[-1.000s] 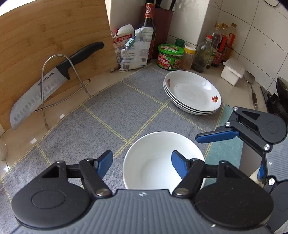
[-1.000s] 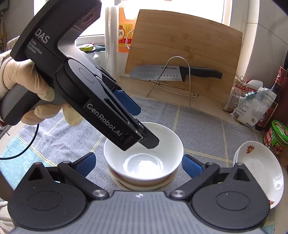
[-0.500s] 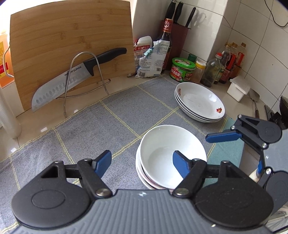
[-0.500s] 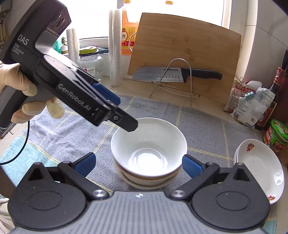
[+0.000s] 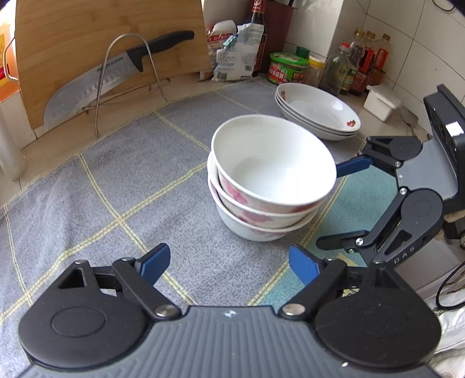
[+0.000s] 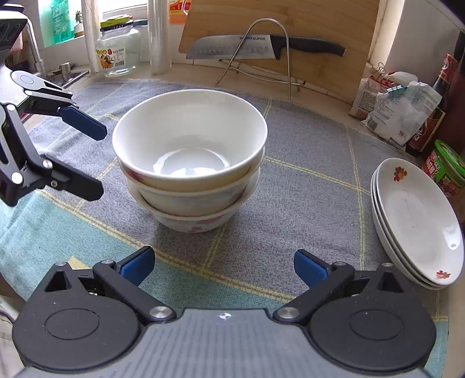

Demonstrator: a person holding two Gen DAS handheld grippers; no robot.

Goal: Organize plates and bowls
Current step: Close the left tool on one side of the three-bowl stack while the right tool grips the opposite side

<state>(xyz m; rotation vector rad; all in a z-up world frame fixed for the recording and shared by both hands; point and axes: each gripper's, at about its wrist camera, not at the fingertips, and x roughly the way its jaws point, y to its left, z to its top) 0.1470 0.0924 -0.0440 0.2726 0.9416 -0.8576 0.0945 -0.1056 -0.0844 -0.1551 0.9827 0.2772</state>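
Note:
Three white bowls with pink flowers [image 5: 270, 180] [image 6: 189, 157] stand nested in a stack on the grey checked mat [image 5: 122, 180]. A stack of three shallow white plates [image 5: 316, 113] [image 6: 415, 224] lies to their right. My left gripper [image 5: 229, 264] [image 6: 96, 161] is near the stack on its left side. Its jaws are opening and hold nothing. My right gripper [image 6: 223, 266] [image 5: 338, 203] is open and empty, just in front of the bowls and low over the mat. Neither gripper touches the bowls.
A knife [image 5: 116, 75] leans in a wire rack against a wooden cutting board [image 6: 319, 26] at the back. Bags, a sauce bottle [image 5: 258, 35], a green tub [image 5: 287, 67] and bottles crowd the back right. A glass jar [image 6: 117, 49] stands by the sink.
My left gripper has drawn back from the top bowl and away to the stack's left, with its jaws wider. Both grippers have sunk toward the mat. The bowls stay stacked.

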